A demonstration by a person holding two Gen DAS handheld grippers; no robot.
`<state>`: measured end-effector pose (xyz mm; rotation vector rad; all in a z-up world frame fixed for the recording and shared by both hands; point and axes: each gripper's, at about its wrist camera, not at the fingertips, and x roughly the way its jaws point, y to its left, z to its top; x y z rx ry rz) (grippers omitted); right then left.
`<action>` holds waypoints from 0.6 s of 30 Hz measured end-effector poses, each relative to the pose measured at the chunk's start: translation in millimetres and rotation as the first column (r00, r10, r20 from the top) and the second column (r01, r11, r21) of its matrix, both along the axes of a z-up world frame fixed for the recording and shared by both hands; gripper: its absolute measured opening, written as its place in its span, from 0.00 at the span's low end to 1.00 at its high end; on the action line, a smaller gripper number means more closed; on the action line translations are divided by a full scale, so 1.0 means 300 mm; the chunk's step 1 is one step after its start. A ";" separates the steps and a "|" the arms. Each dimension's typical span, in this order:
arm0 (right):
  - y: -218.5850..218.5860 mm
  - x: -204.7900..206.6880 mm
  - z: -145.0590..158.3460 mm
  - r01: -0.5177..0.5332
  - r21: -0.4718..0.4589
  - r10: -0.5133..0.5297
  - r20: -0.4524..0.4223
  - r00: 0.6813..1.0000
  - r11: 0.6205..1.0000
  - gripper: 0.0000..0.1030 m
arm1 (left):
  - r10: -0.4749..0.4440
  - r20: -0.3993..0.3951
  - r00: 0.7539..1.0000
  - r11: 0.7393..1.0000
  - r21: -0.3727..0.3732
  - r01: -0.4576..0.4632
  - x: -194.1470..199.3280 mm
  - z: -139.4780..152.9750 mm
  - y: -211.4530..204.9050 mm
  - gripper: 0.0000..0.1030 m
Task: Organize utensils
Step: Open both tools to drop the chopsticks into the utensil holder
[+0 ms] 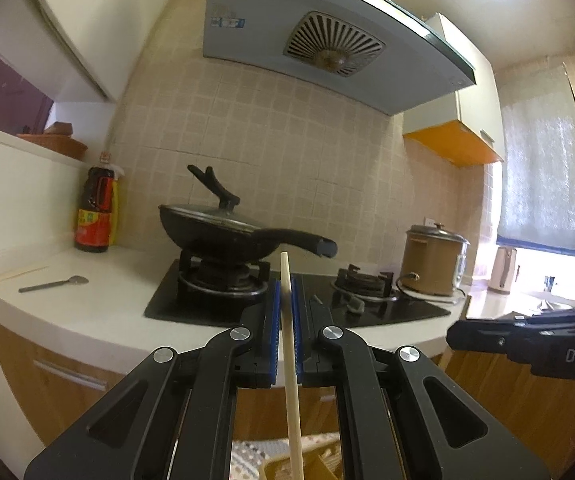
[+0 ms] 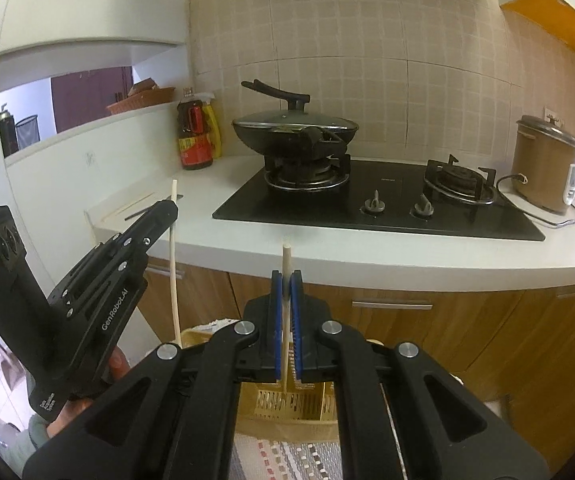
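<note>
1. The left gripper is clenched on a pale wooden chopstick, its blue pads pressed to either side of the stick, which stands near upright and runs down toward a tan slotted utensil holder at the bottom edge.
2. The right gripper grips a second chopstick the same way — tip poking just above the pads, shaft dropping toward the utensil holder below.
3. In the right wrist view the left gripper appears at left, the first chopstick hanging beside the cabinet front.
4. On the white counter a grey spoon lies well left of the black hob; a lidded wok sits on the left burner — a brown rice cooker stands at right.
</note>
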<state>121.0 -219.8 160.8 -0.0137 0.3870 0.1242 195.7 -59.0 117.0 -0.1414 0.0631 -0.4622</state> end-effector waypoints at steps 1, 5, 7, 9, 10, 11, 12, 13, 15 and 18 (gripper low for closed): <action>0.000 -0.009 -0.003 -0.005 0.007 0.005 -0.005 1.000 1.000 0.03 | -0.005 -0.006 1.000 1.000 0.008 0.005 -0.011 -0.002 0.000 0.04; -0.012 -0.076 -0.003 -0.014 0.046 0.015 -0.024 1.000 0.999 0.04 | -0.020 -0.014 1.000 0.999 0.045 0.020 -0.088 0.011 0.014 0.05; -0.018 -0.111 0.006 -0.020 0.062 0.022 -0.028 0.999 0.998 0.09 | -0.042 -0.025 0.999 0.997 0.057 0.043 -0.134 0.035 0.035 0.13; -0.024 -0.159 0.017 -0.033 0.080 0.035 -0.025 0.999 0.996 0.18 | -0.052 -0.028 0.998 0.997 0.056 0.054 -0.184 0.065 0.064 0.21; -0.025 -0.184 0.024 -0.033 0.079 0.034 -0.018 0.999 0.996 0.27 | -0.052 -0.027 0.998 0.997 0.055 0.053 -0.205 0.077 0.077 0.24; -0.022 -0.221 0.031 -0.031 0.071 0.031 -0.001 1.000 0.997 0.37 | -0.053 -0.032 0.998 0.997 0.049 0.054 -0.235 0.096 0.098 0.33; -0.021 -0.245 0.038 -0.029 0.068 0.028 0.011 1.000 0.997 0.42 | -0.054 -0.036 0.998 0.998 0.038 0.056 -0.259 0.110 0.115 0.38; -0.019 -0.273 0.044 -0.026 0.066 0.024 0.026 0.999 0.997 0.44 | -0.053 -0.035 0.998 0.998 0.028 0.054 -0.278 0.120 0.127 0.48; -0.012 -0.328 0.050 -0.016 0.054 0.015 0.033 0.999 0.998 0.44 | -0.052 -0.033 0.998 0.999 0.016 0.052 -0.335 0.146 0.160 0.52; -0.011 -0.379 0.050 -0.013 0.059 0.012 0.022 1.000 0.998 0.44 | -0.056 -0.038 0.998 0.998 0.012 0.056 -0.408 0.180 0.196 0.54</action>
